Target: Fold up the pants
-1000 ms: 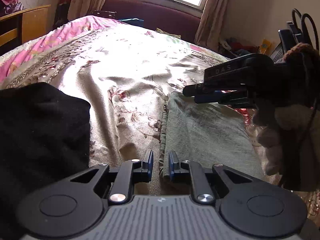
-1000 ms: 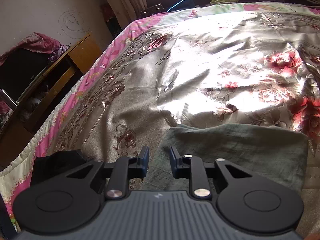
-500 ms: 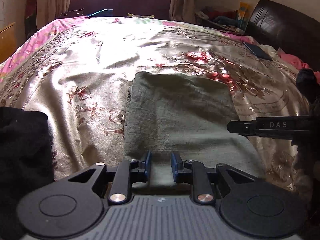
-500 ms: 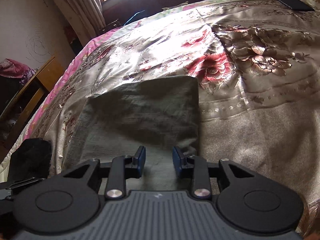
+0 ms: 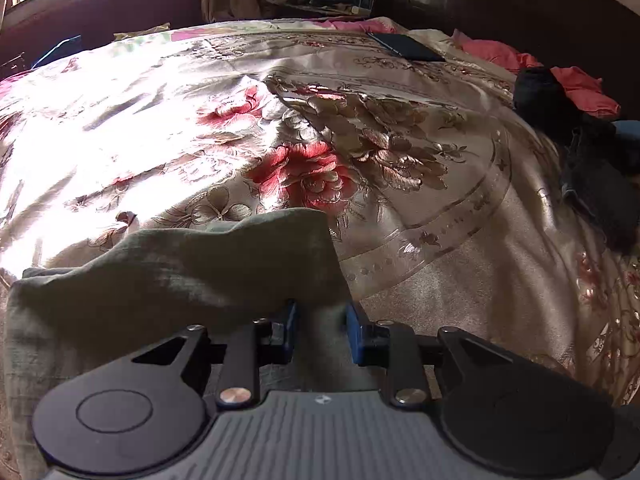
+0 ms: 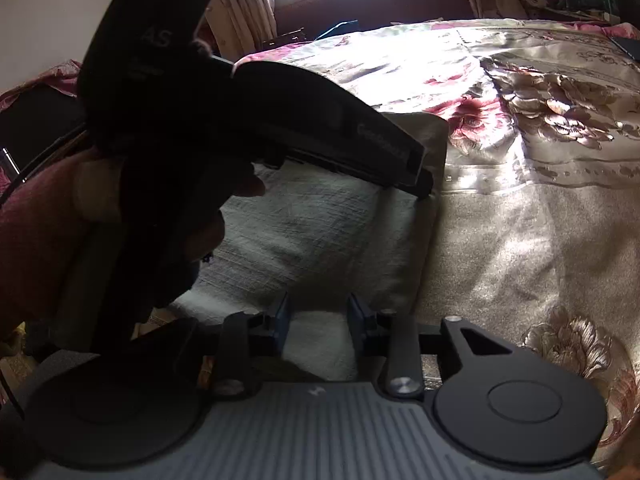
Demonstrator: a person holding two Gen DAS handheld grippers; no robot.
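Lying folded on the floral bedspread point(image 5: 420, 152), grey-green pants point(image 5: 180, 264).

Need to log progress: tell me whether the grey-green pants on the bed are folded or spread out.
Folded. The grey-green pants lie as a compact rectangle with a straight doubled edge on the floral satin bedspread, no legs trailing out.

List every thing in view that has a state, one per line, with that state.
pants: grey-green, folded into a flat rectangle on the bed, far edge rumpled.
left tool: open, fingers either side of the pants' near right edge.
right tool: open, low over the pants' near edge.
bedspread: spread out, lightly wrinkled, sunlit at left.
dark flat object: lying flat near the far edge of the bed.
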